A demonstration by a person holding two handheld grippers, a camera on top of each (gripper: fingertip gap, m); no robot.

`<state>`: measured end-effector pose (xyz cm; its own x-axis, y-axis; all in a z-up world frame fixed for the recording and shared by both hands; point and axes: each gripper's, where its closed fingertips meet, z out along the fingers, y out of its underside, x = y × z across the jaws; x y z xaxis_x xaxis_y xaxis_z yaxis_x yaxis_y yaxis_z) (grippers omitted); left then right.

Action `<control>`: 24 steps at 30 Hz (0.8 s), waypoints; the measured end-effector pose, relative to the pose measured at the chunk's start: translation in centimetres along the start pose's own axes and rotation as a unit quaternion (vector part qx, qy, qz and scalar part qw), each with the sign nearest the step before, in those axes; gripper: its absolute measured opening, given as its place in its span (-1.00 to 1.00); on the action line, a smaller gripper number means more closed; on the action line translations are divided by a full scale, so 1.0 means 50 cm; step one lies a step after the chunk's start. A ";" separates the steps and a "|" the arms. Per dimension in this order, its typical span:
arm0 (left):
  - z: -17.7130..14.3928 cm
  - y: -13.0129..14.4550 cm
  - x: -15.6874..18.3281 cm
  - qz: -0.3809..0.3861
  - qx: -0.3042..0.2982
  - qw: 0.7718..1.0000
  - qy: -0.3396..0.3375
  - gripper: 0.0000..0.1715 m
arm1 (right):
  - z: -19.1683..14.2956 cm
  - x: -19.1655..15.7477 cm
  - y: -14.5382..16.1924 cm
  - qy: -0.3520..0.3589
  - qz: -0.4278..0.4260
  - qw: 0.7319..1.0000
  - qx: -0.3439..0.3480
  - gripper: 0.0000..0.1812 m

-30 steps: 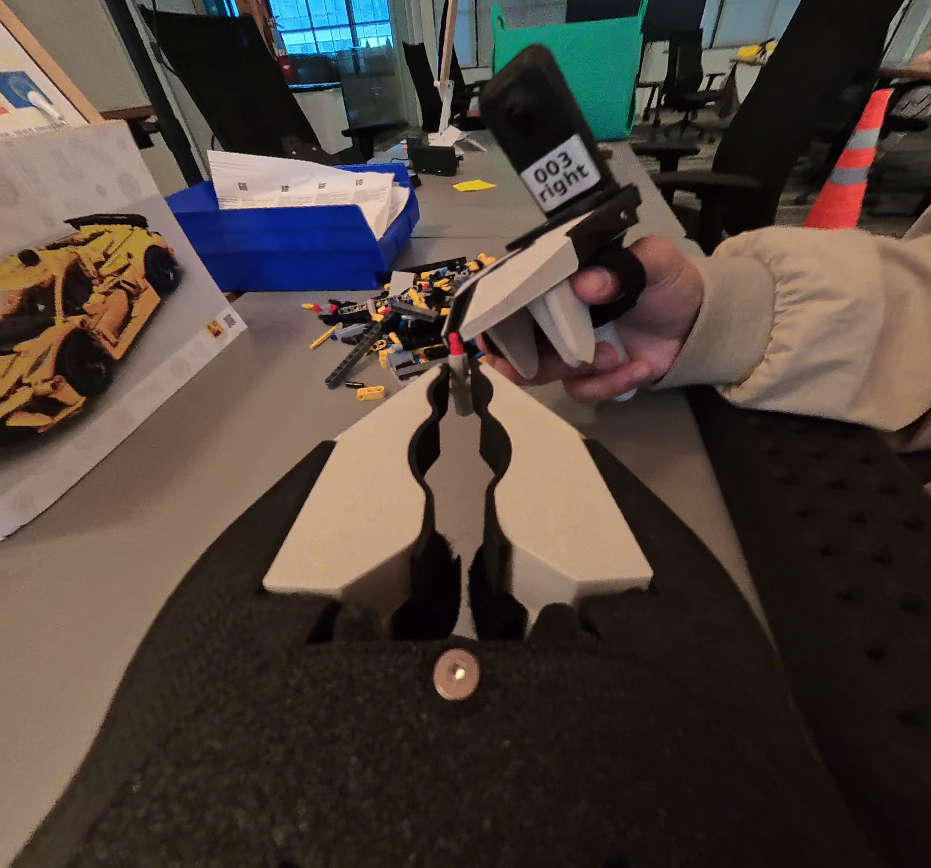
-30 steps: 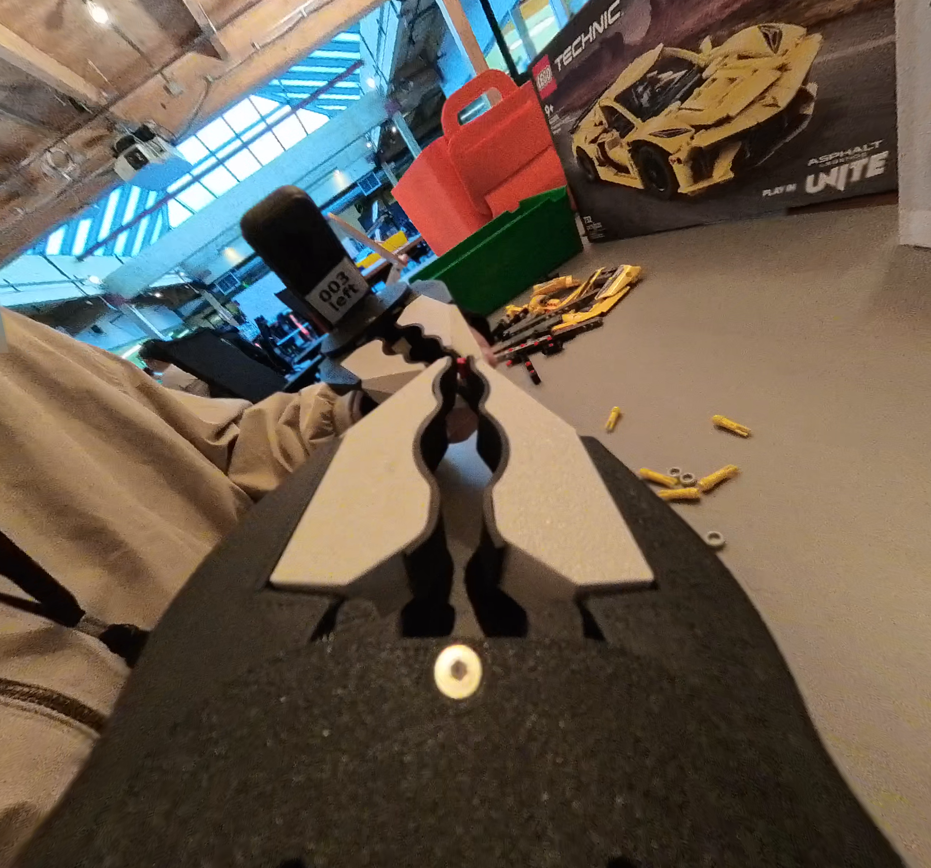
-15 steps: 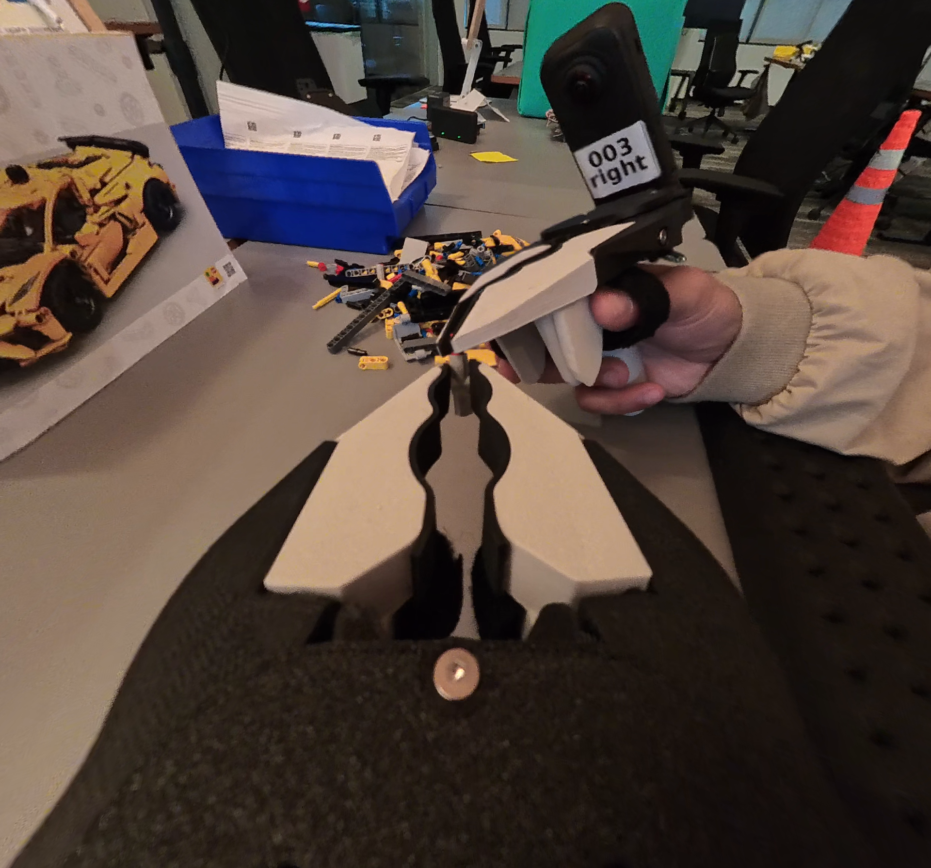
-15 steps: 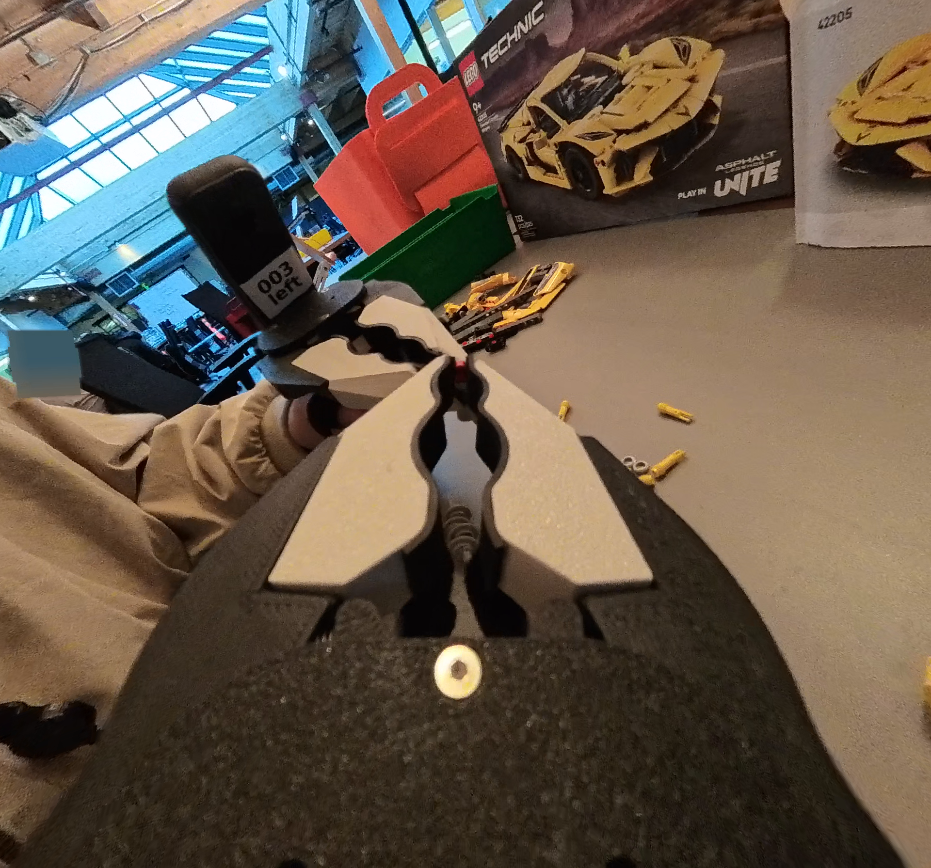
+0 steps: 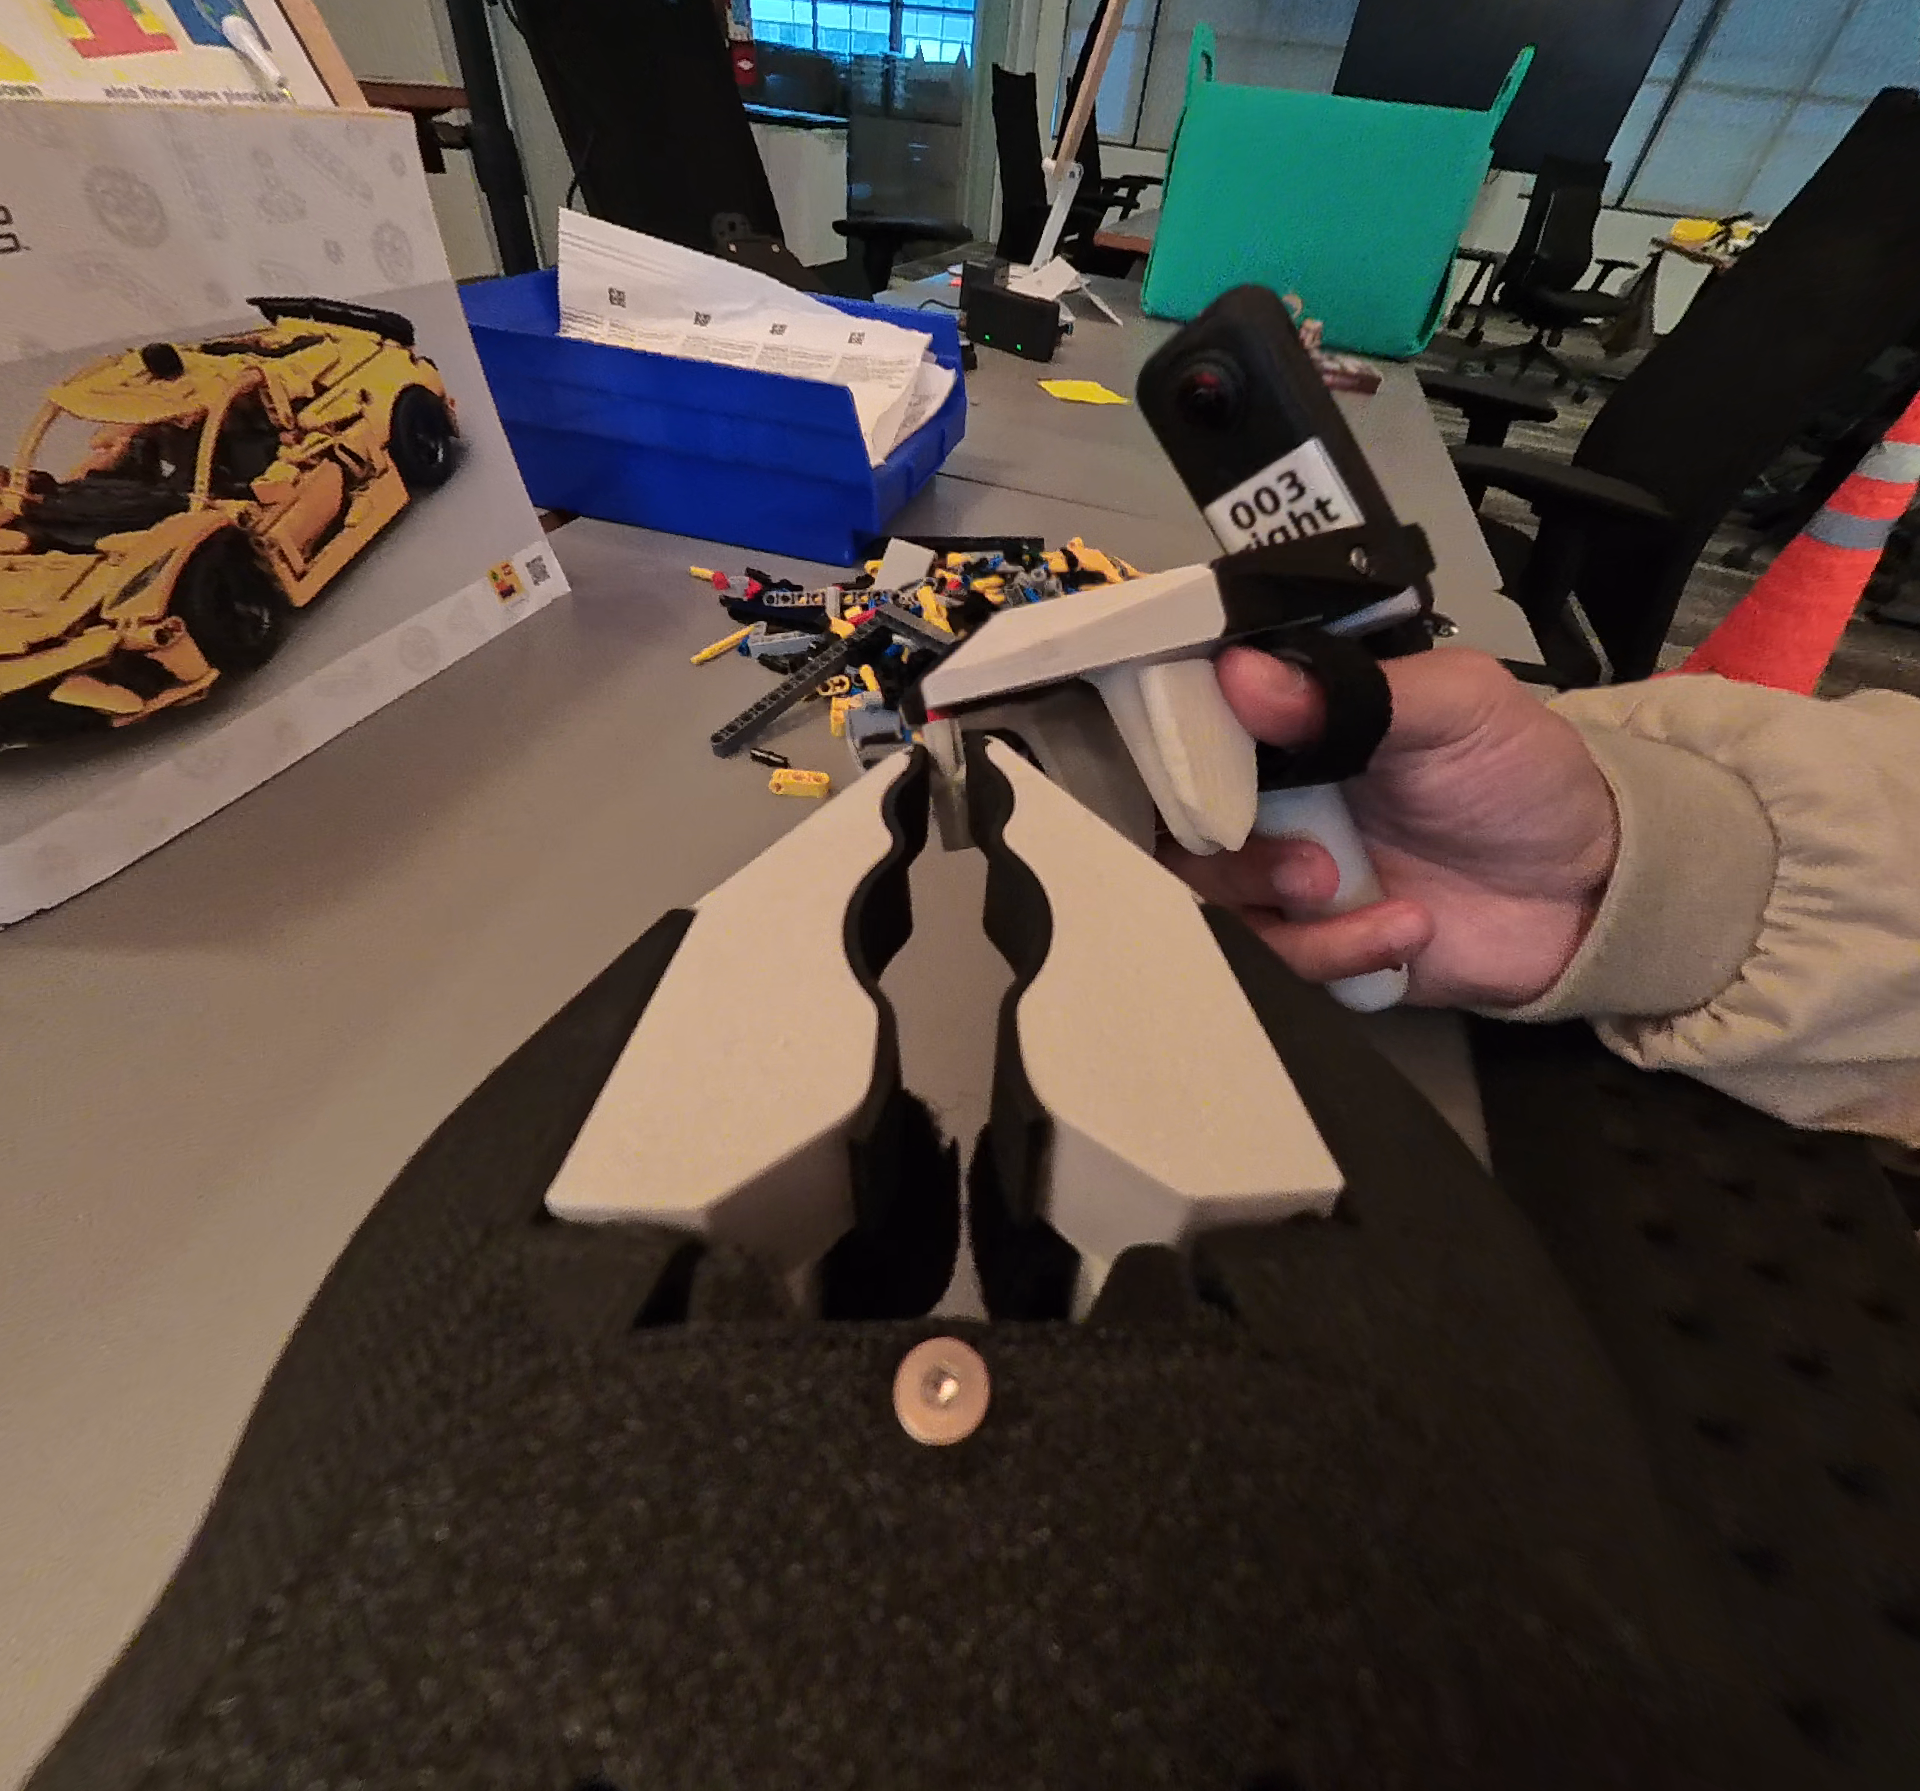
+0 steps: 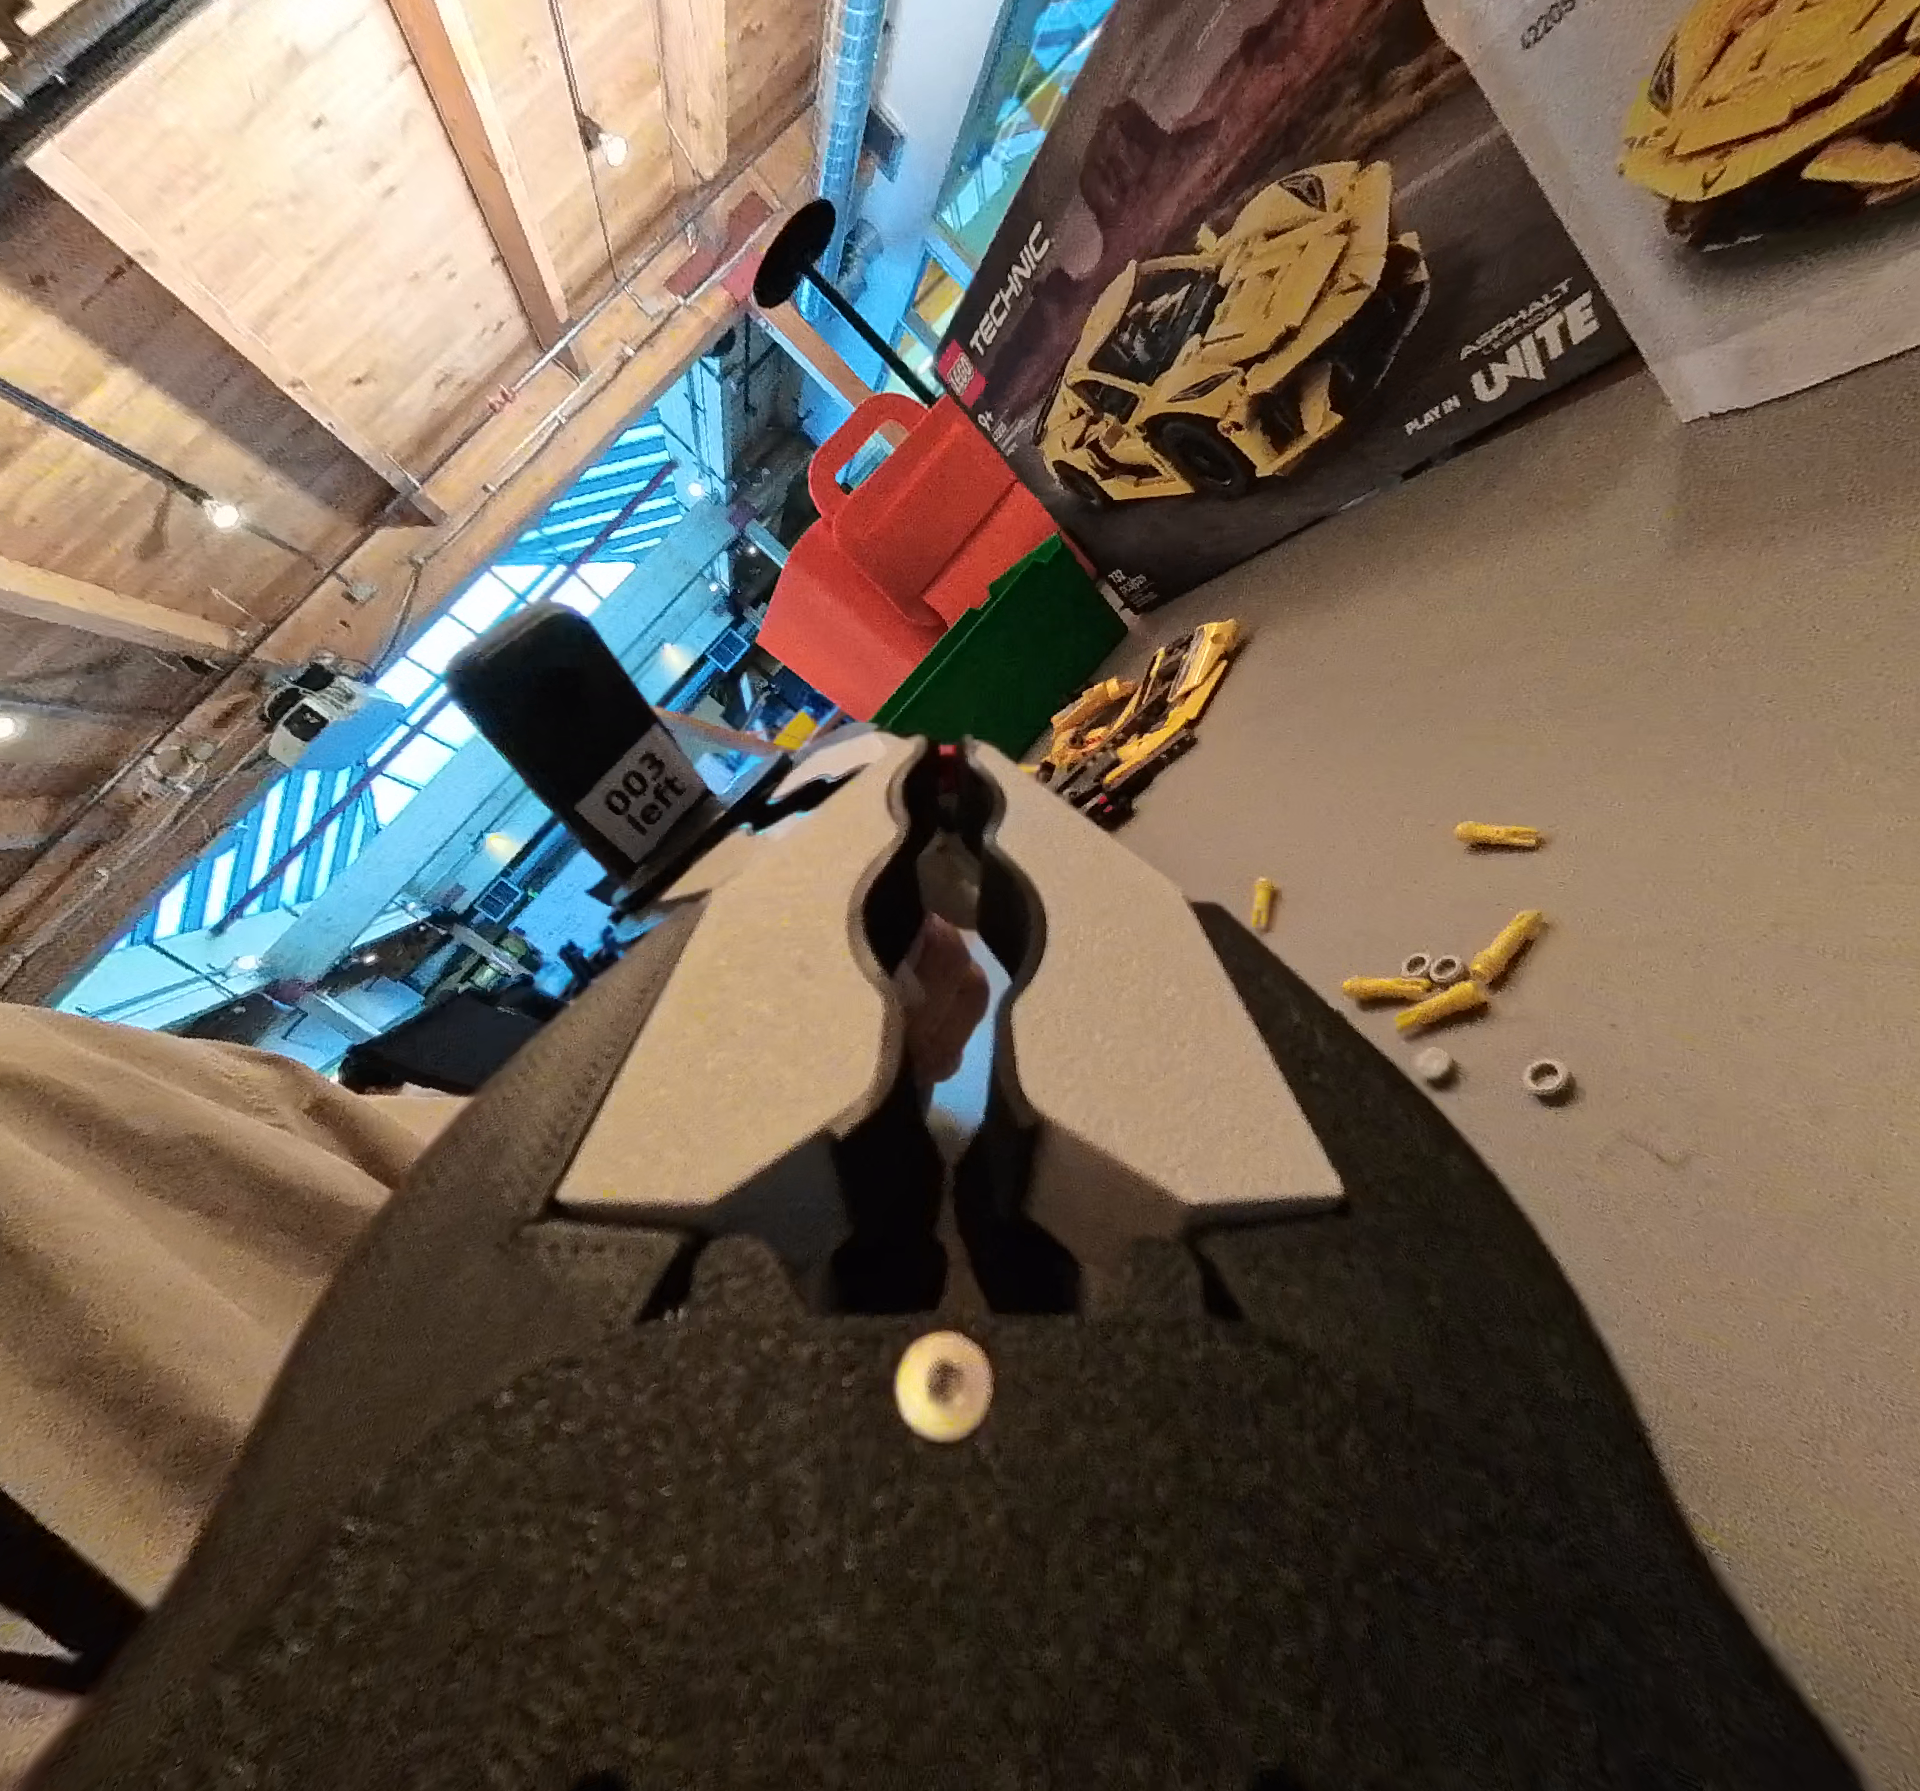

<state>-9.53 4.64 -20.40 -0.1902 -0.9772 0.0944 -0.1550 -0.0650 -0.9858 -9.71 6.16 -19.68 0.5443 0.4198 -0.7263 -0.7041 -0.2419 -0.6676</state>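
Observation:
In the left wrist view my left gripper is shut on a small grey piece with a red end, held above the grey table. My right gripper, held by a hand, comes in from the right, and its tips meet the red end. In the right wrist view my right gripper is closed with the red end pinched between its tips. The left gripper's finger and black camera show just behind it.
A pile of loose building pieces lies beyond the grippers, before a blue bin of papers. A box with a yellow car picture stands at left. Yellow pins and grey rings, a partly built yellow assembly and a green bin lie on the table. Less than 4 cm separates the two grippers' tips.
Both grippers stayed joined at the small piece. The right gripper rolled and tilted from steep to nearly level, so its view turned toward the ceiling. The left view shifted a little.

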 end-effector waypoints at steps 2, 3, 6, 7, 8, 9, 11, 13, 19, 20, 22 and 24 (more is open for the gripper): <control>-0.001 -0.009 -0.006 -0.003 0.007 1.000 -0.008 -0.92 | 0.005 -0.002 -0.011 0.001 0.012 1.000 0.020 -0.99; -0.002 -0.012 -0.010 -0.002 0.008 1.000 -0.015 -0.92 | 0.009 -0.002 -0.015 -0.002 0.025 0.999 0.032 -0.99; -0.002 -0.005 -0.027 0.006 -0.006 0.999 -0.040 -0.92 | 0.019 0.015 -0.019 0.003 0.077 0.995 0.059 -1.00; -0.006 0.007 -0.035 0.009 -0.020 0.998 -0.051 -0.92 | 0.006 0.026 -0.048 0.012 0.100 0.989 0.113 -0.99; -0.017 0.022 -0.051 0.011 -0.031 0.997 -0.072 -0.93 | -0.053 0.058 -0.126 0.020 0.141 0.965 0.219 -0.99; -0.031 0.024 -0.067 -0.003 -0.022 0.996 -0.085 -0.93 | -0.118 0.087 -0.193 0.021 0.164 0.946 0.278 -1.00; -0.047 -0.016 -0.072 -0.061 0.033 0.996 -0.052 -0.93 | -0.185 0.084 -0.268 0.093 0.024 0.958 0.269 -0.99; -0.048 -0.031 -0.064 -0.089 0.055 0.994 -0.012 -0.93 | -0.162 0.094 -0.253 0.196 -0.129 0.967 0.095 -0.98; -0.024 0.003 -0.045 -0.231 0.043 0.968 0.083 -0.92 | -0.310 0.288 -0.209 0.441 -0.213 0.855 -0.171 -0.94; -0.024 -0.001 -0.042 -0.267 0.056 0.957 0.104 -0.93 | -0.328 0.303 -0.204 0.453 -0.211 0.847 -0.182 -0.89; -0.029 -0.012 -0.039 -0.343 0.080 0.923 0.155 -0.92 | -0.351 0.313 -0.206 0.470 -0.218 0.837 -0.174 -0.85; -0.034 -0.013 -0.054 -0.402 0.103 0.893 0.172 -0.92 | -0.347 0.300 -0.214 0.467 -0.253 0.834 -0.146 -0.74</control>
<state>-10.54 7.67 -19.77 -0.3892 -0.4804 0.7860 -0.1999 -0.7889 -0.5811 13.90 -0.14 -26.27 0.9524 -0.2991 -0.0583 -0.2086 -0.5005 -0.8402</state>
